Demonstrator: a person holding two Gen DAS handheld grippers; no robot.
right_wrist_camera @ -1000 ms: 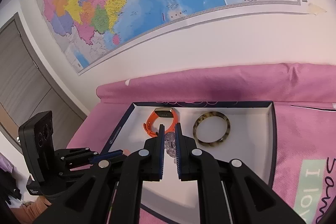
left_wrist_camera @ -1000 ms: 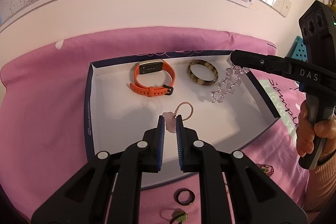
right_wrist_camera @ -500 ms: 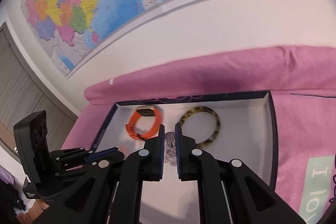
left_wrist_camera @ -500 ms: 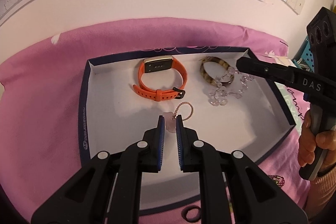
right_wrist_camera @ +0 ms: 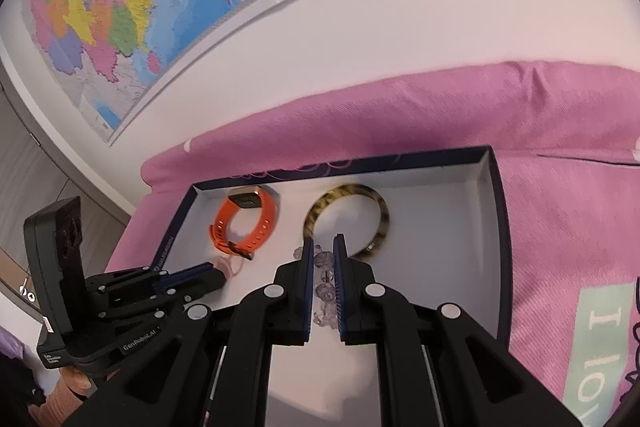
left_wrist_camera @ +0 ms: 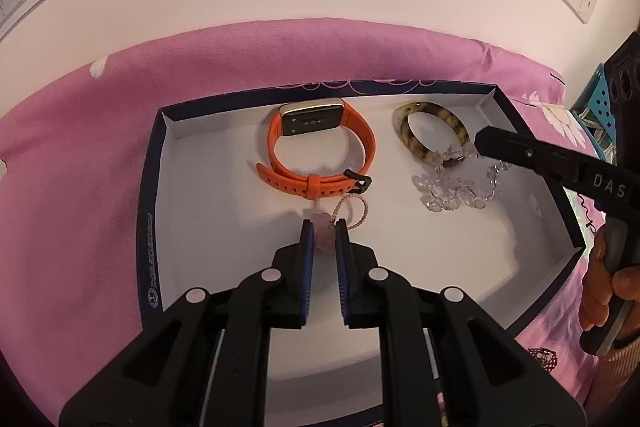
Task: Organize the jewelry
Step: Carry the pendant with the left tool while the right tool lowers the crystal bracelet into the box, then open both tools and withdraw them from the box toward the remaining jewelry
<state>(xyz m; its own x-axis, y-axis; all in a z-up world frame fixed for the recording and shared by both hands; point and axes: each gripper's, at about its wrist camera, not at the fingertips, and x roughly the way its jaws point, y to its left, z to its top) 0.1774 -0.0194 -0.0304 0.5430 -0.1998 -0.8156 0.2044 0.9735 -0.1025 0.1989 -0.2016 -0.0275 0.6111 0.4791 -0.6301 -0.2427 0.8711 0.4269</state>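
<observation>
A navy box lid with a white inside (left_wrist_camera: 208, 211) lies on the pink bedcover. In it are an orange watch (left_wrist_camera: 320, 151) and a tortoiseshell bangle (left_wrist_camera: 432, 127). My left gripper (left_wrist_camera: 323, 233) is shut on a pale pink charm with a thin bead loop (left_wrist_camera: 354, 211), low over the lid floor below the watch. My right gripper (right_wrist_camera: 322, 257) is shut on a clear crystal bead bracelet (left_wrist_camera: 456, 191), whose beads rest on the floor beside the bangle (right_wrist_camera: 346, 219). The watch (right_wrist_camera: 246, 223) shows left of it.
A pink bedcover (left_wrist_camera: 80, 187) surrounds the lid, with a wall and map behind. A dark beaded bracelet (left_wrist_camera: 542, 357) lies on the cover at the lower right. A teal printed patch (right_wrist_camera: 596, 339) sits right of the lid.
Both grippers have moved lower and further into the lid. The crystal bracelet has come down from hanging near the right wall to resting on the floor by the bangle.
</observation>
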